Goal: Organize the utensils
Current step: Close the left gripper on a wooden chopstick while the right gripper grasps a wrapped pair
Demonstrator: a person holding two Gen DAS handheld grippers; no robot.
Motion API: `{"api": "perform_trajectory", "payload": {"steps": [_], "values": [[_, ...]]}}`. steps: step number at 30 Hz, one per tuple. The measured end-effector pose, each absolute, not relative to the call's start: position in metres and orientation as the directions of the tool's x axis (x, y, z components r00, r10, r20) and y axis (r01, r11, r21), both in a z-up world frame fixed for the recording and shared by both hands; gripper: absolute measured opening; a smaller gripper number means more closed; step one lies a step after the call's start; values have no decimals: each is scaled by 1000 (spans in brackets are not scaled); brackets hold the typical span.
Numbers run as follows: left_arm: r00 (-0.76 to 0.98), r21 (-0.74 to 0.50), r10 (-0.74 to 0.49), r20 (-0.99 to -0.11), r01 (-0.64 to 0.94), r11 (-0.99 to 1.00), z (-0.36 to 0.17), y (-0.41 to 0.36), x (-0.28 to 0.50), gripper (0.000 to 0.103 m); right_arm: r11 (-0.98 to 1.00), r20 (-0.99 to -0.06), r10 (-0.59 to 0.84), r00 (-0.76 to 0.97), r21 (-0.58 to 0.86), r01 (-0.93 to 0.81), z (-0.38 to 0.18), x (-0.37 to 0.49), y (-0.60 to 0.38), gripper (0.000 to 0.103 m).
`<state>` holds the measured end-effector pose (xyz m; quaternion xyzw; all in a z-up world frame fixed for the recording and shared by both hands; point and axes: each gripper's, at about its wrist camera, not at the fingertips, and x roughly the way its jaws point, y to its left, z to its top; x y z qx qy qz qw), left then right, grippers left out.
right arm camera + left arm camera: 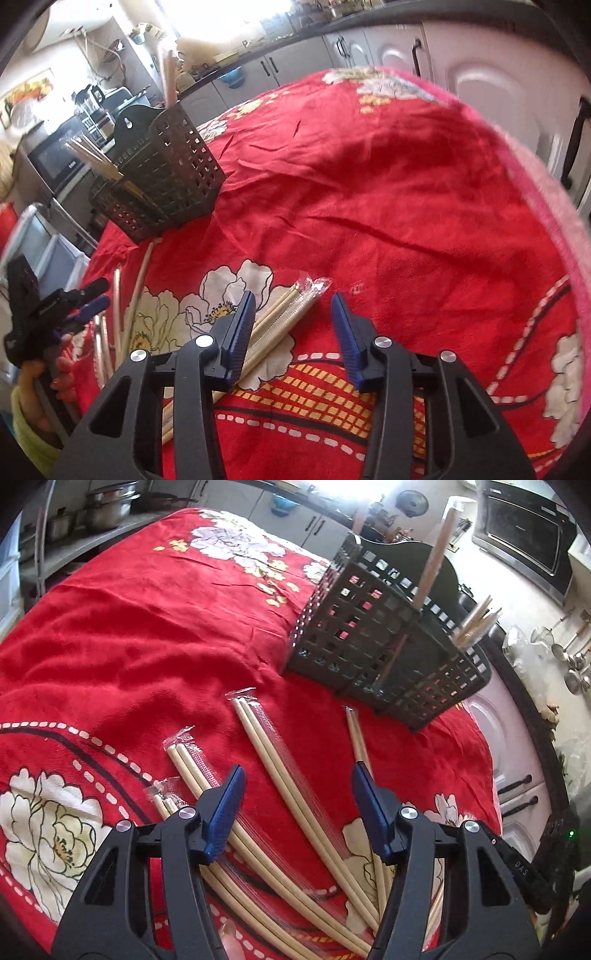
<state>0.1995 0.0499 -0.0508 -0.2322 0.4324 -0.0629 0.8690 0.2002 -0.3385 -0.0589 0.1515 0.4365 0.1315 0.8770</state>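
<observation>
Several pairs of wooden chopsticks in clear wrappers (280, 775) lie on the red flowered tablecloth. A dark perforated utensil caddy (384, 642) stands beyond them and holds a few chopsticks upright. My left gripper (297, 779) is open, low over the wrapped chopsticks, with one pair between its fingers. My right gripper (293, 308) is open and empty, just right of a wrapped pair (280, 314). The caddy (166, 173) shows at the far left in the right wrist view, with the left gripper (79, 304) at the table's left edge.
The tablecloth (147, 646) is wrinkled and covers a round table. Kitchen cabinets (480, 92) and a counter surround the table. A microwave (524, 531) and shelves with pots (103, 513) stand beyond.
</observation>
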Motion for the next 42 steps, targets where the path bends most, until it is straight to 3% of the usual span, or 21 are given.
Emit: {"api": "perform_trajectory", "payload": {"steps": [9,12,36,42], "values": [[619,-470,-312,-720,-104,877,-54,50,205,53,907,-714,390,582,406,-109,-59,207,-336,41],[622,-475,-313,-717,-108,873,-54,51,207,56,902,-709,402,580,415,-119,-59,209,-336,27],[627,-501,-324,-708,-123,856,-56,56,219,60,834,-678,546,491,498,-240,-63,208,-310,29],[627,-497,-318,-712,-129,858,-56,59,221,64,826,-686,562,463,493,-273,-62,199,-309,25]]}}
